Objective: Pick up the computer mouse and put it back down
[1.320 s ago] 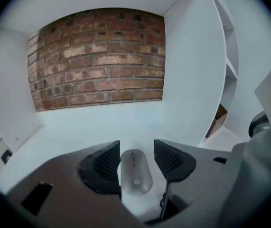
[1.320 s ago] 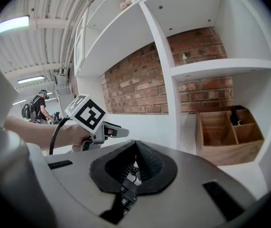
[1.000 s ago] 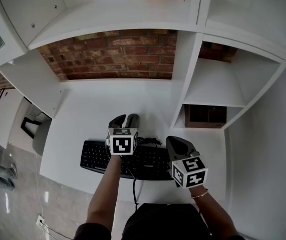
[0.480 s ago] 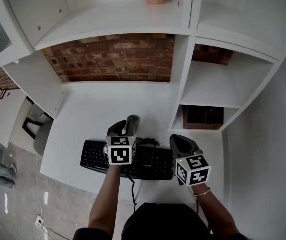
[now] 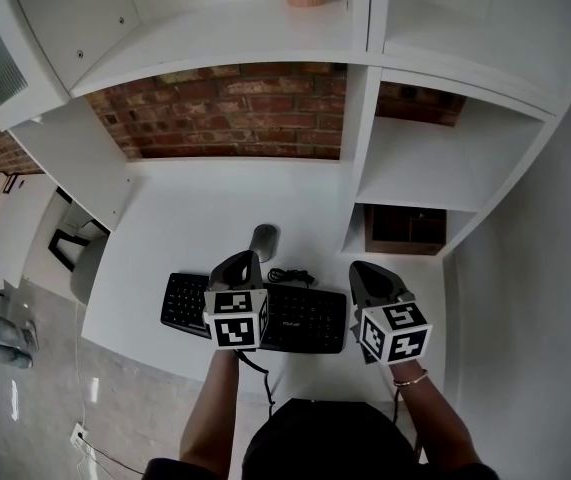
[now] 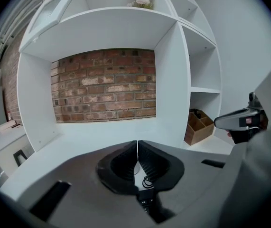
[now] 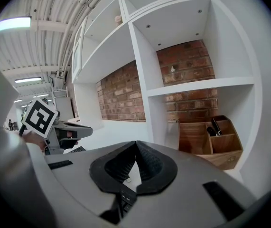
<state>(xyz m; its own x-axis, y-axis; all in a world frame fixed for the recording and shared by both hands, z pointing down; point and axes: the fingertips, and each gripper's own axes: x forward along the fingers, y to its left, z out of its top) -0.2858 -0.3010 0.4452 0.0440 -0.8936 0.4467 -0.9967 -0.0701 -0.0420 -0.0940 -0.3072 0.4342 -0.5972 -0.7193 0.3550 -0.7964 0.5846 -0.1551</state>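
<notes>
Left hand-held gripper (image 5: 246, 261) back off mouse (image 5: 263, 239); open desk (image 5: 190, 223) beyond.

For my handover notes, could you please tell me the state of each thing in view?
Mouse: lying on the desk, not held.
Left gripper: shut, empty.
Right gripper: shut, empty.
Keyboard: flat on the desk.
Wooden organizer: upright.

light bright, even | source ceiling strip light (image 7: 11, 25) | shadows soft | edges fisheye-bent, corners black
</notes>
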